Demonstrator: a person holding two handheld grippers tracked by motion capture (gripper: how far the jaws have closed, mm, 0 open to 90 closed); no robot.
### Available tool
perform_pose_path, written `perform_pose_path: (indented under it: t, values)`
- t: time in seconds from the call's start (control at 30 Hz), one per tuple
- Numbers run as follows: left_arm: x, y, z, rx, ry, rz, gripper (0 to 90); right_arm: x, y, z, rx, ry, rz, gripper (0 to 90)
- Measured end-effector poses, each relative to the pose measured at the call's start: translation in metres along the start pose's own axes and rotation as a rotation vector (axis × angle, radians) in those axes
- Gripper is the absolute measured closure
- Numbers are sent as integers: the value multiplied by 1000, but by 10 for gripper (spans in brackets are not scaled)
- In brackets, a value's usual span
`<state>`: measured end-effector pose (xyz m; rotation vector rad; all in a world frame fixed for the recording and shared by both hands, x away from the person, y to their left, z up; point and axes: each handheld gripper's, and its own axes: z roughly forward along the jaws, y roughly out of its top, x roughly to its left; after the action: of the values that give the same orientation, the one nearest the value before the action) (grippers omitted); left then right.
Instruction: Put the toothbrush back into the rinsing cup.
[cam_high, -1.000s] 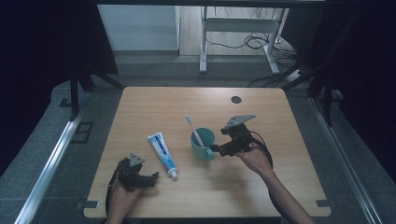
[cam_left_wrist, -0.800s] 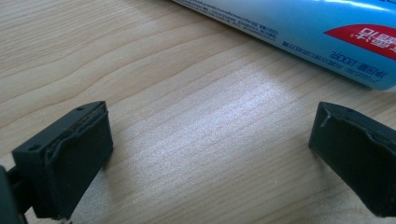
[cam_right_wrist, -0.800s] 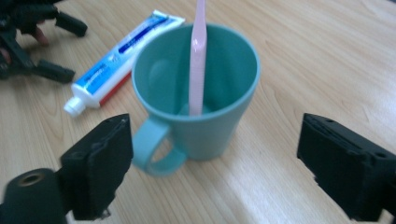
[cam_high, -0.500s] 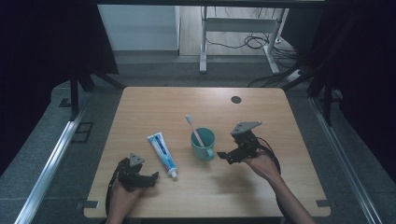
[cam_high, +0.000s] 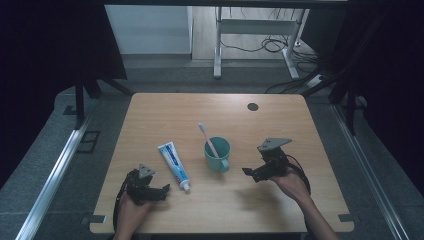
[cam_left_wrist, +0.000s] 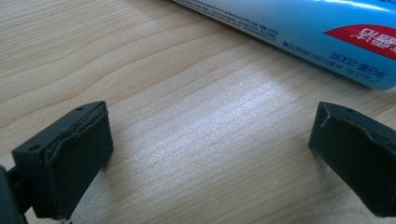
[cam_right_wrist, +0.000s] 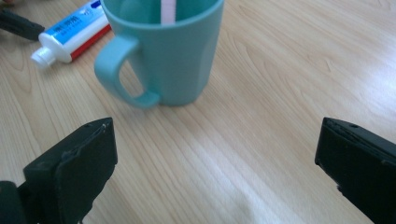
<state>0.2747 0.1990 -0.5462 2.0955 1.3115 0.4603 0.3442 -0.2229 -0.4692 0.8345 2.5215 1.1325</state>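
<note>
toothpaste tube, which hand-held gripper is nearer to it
Left. The left hand-held gripper sits just beside the toothpaste tube near its cap; the right hand-held gripper is beyond the mug.

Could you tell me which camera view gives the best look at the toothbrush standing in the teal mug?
The high view: the whole toothbrush shows, leaning out of the mug with its head up and away from the person. The right gripper view shows a short strip of its handle inside the mug.

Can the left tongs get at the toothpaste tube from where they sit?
Probably yes: the left tongs are open, and bare table lies between them and the toothpaste tube, nothing blocking.
</note>
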Motion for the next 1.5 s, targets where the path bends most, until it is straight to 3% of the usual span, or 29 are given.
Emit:
perform_pose_path:
  t: [0.47,1.0,1.5]
  values:
    - [0,0,0,1,0,1,0,-1,-39,-15,15,-41,21,0]
    - [0,0,0,2,1,4,0,2,-85,-9,52,-68,62,0]
    - [1,1,0,1,-2,7,0,3,-101,-2,65,-77,70,1]
